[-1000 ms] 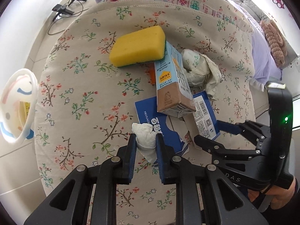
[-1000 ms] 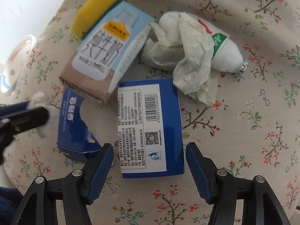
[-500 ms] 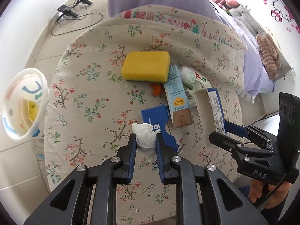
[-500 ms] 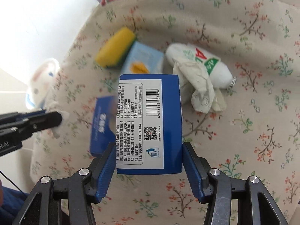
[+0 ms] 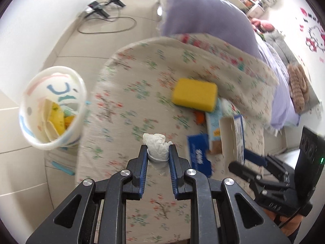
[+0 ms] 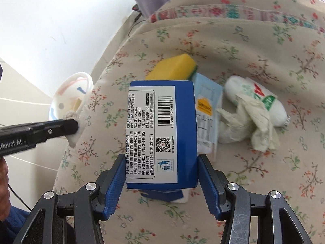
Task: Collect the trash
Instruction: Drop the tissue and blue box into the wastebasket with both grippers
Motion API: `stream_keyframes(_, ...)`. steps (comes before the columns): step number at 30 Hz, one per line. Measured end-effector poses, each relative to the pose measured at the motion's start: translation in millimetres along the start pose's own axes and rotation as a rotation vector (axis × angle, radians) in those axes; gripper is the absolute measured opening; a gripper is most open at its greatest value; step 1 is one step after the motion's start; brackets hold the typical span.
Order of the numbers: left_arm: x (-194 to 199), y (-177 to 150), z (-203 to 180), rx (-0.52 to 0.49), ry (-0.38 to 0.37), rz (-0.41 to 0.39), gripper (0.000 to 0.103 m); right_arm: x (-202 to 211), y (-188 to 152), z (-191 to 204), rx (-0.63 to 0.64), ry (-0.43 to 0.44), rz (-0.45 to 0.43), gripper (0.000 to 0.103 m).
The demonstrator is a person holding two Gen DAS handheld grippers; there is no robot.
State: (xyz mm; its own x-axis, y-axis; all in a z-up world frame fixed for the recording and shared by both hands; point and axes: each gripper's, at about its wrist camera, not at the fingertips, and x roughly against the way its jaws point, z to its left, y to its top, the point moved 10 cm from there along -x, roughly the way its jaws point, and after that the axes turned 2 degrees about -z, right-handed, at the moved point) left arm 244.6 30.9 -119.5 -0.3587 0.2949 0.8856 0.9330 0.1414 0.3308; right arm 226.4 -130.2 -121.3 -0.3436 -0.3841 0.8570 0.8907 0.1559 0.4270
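Note:
My left gripper [image 5: 158,152] is shut on a crumpled white tissue [image 5: 157,147] and holds it above the floral cushion [image 5: 130,105]. It also shows in the right wrist view [image 6: 74,132]. My right gripper [image 6: 161,174] is shut on a blue carton [image 6: 162,134] with a white barcode label, lifted off the cushion. A white patterned trash bin [image 5: 50,109] with yellow scraps inside stands on the floor at the left, beside the cushion's edge; it shows in the right wrist view too [image 6: 69,95].
On the cushion lie a yellow sponge [image 5: 194,94], a light-blue drink carton [image 6: 207,111], a torn blue box [image 5: 198,156], a white bottle [image 6: 256,99] and crumpled paper [image 6: 251,126]. A purple blanket [image 5: 203,14] lies behind. Cables [image 5: 105,18] run across the floor.
Both grippers have risen and pulled back from the cushion. The right gripper closed on the blue carton and lifted it. The left gripper with the tissue has swung toward the bin.

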Motion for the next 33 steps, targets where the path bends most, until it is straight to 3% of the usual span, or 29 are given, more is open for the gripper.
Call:
stream_keyframes(11, 23, 37, 96, 0.259, 0.017, -0.073, 0.022, -31, 19, 47, 0.029, 0.047, 0.026, 0.06)
stream_keyframes(19, 36, 53, 185, 0.46, 0.05, -0.114, 0.022, -71, 33, 105, 0.006, 0.143, 0.066, 0.06)
stream_keyframes(25, 27, 52, 222, 0.517, 0.109, -0.099, 0.022, -113, 50, 157, -0.009, 0.226, 0.101, 0.06)
stream_keyframes(33, 19, 53, 230, 0.539, 0.083, -0.08, 0.022, -160, 63, 211, 0.014, 0.245, 0.13, 0.06)
